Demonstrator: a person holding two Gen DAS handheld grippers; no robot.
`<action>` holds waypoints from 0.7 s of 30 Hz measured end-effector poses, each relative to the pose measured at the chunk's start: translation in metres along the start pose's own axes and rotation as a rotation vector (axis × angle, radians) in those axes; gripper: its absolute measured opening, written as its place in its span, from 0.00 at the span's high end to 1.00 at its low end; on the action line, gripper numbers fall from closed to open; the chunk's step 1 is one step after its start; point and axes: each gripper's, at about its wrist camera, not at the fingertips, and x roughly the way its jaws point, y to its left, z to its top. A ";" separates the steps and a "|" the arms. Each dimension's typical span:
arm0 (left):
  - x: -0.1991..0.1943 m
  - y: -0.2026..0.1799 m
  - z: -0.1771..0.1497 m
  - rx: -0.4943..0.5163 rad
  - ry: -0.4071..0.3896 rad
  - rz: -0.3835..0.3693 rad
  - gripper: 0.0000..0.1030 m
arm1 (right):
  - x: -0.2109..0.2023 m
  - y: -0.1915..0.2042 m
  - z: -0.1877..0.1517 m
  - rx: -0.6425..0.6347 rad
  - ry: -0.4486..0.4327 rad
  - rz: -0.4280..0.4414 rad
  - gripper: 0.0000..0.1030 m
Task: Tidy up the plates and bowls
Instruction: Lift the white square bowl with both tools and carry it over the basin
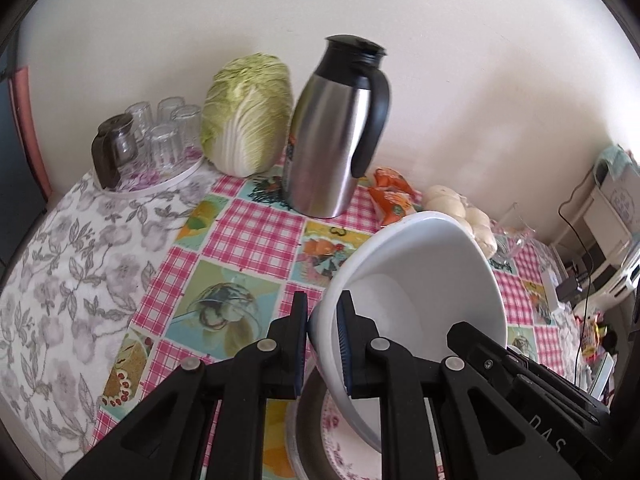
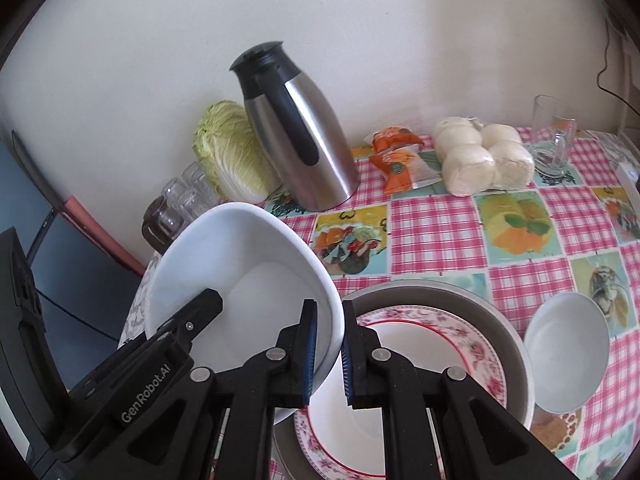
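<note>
- Plain pale wall [image 2: 360, 20] behind, meeting the far table edge.
- Round table [image 1: 248, 232] under pink checked cloth with picture squares, floral cloth on its left part.
- Large white bowl [image 2: 240, 272] tilted and lifted off the cloth, rim pinched from two sides: left gripper [image 1: 322, 320] clamped on one edge, right gripper [image 2: 329, 332] clamped on the opposite edge, one pad inside and one outside each.
- Grey round tray [image 2: 496, 320] just below the bowl, holding a floral-rimmed plate [image 2: 452, 344].
- Steel jug [image 2: 304, 140] with black handle, upright near the wall.
- Cabbage [image 1: 248, 116] just beside the jug, against the wall.
- Bagged white buns [image 2: 488, 156] right of the jug, orange packets [image 2: 400, 160] between.
- Small white bowl [image 2: 568, 348] on the cloth, right of the tray.
- Upturned glasses [image 1: 168, 136] on a round mat, left of the cabbage.
- Glass mug [image 2: 554, 140] at the far right.
</note>
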 end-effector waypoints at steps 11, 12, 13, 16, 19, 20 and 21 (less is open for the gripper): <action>-0.012 -0.044 0.001 0.067 -0.029 0.007 0.86 | -0.026 -0.039 0.006 0.065 -0.040 0.028 0.88; -0.013 -0.048 0.001 0.070 -0.030 0.004 0.86 | -0.029 -0.041 0.006 0.069 -0.046 0.031 0.88; -0.014 -0.051 0.001 0.073 -0.032 0.002 0.86 | -0.032 -0.044 0.007 0.072 -0.049 0.030 0.88; -0.016 -0.062 0.000 0.085 -0.038 0.006 0.86 | -0.038 -0.052 0.009 0.085 -0.053 0.030 0.88; -0.020 -0.075 -0.001 0.109 -0.043 0.016 0.85 | -0.043 -0.063 0.011 0.107 -0.056 0.042 0.88; -0.021 -0.078 -0.001 0.116 -0.046 0.015 0.85 | -0.045 -0.066 0.011 0.115 -0.056 0.048 0.88; -0.021 -0.081 -0.002 0.120 -0.046 0.012 0.85 | -0.047 -0.070 0.012 0.123 -0.058 0.055 0.88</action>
